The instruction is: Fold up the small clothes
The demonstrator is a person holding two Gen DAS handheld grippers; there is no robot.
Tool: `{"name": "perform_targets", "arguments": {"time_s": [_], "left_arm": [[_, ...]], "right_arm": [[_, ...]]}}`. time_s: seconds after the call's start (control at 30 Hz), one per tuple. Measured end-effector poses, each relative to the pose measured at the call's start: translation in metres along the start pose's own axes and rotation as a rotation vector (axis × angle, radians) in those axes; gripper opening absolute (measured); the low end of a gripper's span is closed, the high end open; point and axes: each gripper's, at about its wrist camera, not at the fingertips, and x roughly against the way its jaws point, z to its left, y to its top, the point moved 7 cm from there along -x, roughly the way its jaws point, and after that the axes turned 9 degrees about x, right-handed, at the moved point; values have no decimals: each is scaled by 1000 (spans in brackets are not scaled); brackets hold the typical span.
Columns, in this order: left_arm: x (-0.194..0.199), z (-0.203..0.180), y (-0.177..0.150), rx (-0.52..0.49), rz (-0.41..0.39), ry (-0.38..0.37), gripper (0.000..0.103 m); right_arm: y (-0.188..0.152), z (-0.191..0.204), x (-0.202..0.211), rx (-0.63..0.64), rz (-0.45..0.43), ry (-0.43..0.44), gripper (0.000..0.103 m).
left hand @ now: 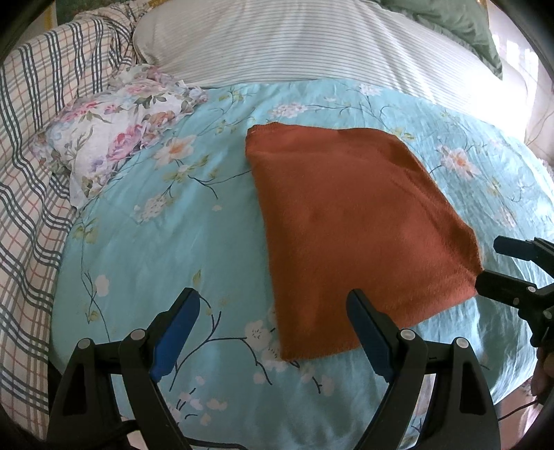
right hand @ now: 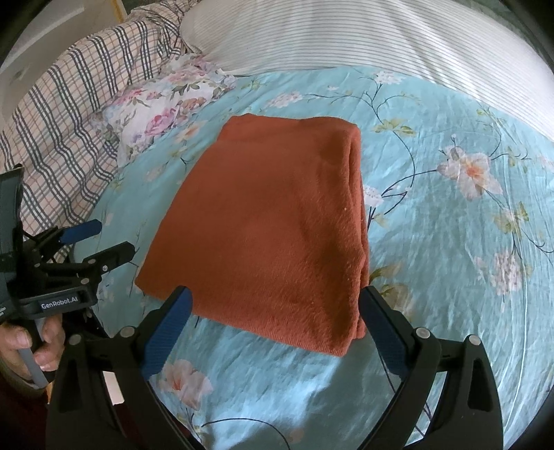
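A rust-orange fleece cloth (left hand: 356,221) lies folded into a flat rectangle on the light blue floral bedsheet (left hand: 166,242); in the right wrist view the cloth (right hand: 270,221) shows stacked layers along its right edge. My left gripper (left hand: 273,308) is open and empty, just short of the cloth's near left corner. My right gripper (right hand: 275,301) is open and empty, its fingers either side of the cloth's near edge. The right gripper also shows in the left wrist view (left hand: 491,263), beside the cloth's right corner. The left gripper shows in the right wrist view (right hand: 110,239), left of the cloth.
A crumpled white floral garment (left hand: 114,135) lies to the far left of the cloth. A plaid blanket (left hand: 31,173) is heaped along the left. A striped pillow (left hand: 294,41) and a green pillow (left hand: 460,24) lie at the back.
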Motion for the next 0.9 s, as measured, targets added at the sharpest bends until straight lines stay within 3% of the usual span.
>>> {"name": "perform_targets", "arguments": {"time_s": [0.9], "left_arm": [[7,-4,-3,-12,-10,4,87]], "right_arm": [[1,7,8,0,-17,11,97]]}}
